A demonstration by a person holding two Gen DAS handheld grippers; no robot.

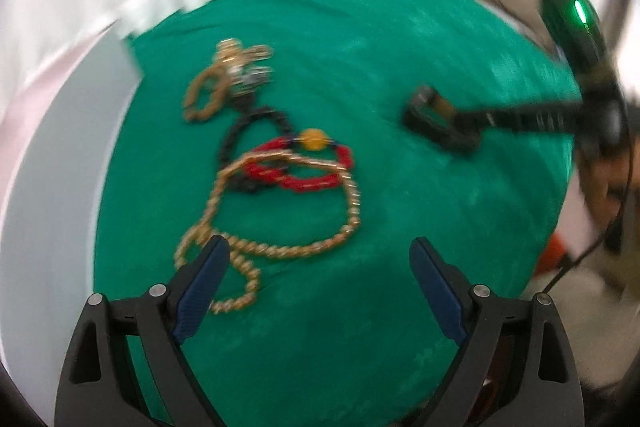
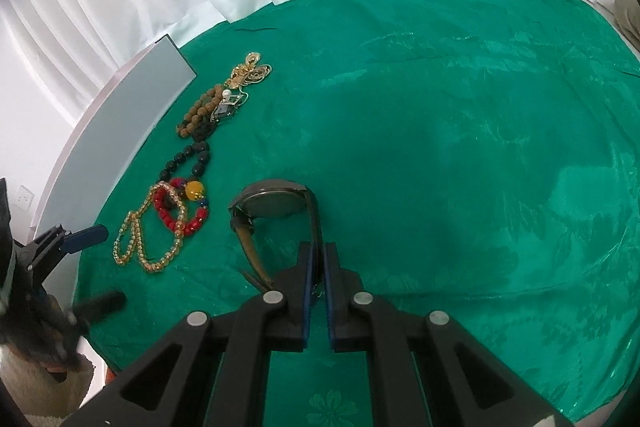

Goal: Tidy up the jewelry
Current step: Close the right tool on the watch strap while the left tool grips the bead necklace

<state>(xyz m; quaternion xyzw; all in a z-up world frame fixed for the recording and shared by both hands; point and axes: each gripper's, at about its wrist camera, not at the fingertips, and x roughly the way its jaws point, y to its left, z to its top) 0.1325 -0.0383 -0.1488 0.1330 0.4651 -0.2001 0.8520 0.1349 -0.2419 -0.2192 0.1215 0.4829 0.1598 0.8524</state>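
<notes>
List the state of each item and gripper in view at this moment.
right gripper: shut on the strap of the wristwatch.
wristwatch: held by one strap, case tilted over the green cloth.
left gripper: open, nothing between its fingers.
gold bead necklace: loose on the cloth, looped.
red bead bracelet: lying flat, overlapped by the necklace.
black bead bracelet: lying flat.
brown bead bracelet: lying flat.

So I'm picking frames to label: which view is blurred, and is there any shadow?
Left wrist view: motion-smeared, the gold bead necklace soft. Right wrist view: sharp, the watch crisp, a dark shadow on the green cloth beyond it.
</notes>
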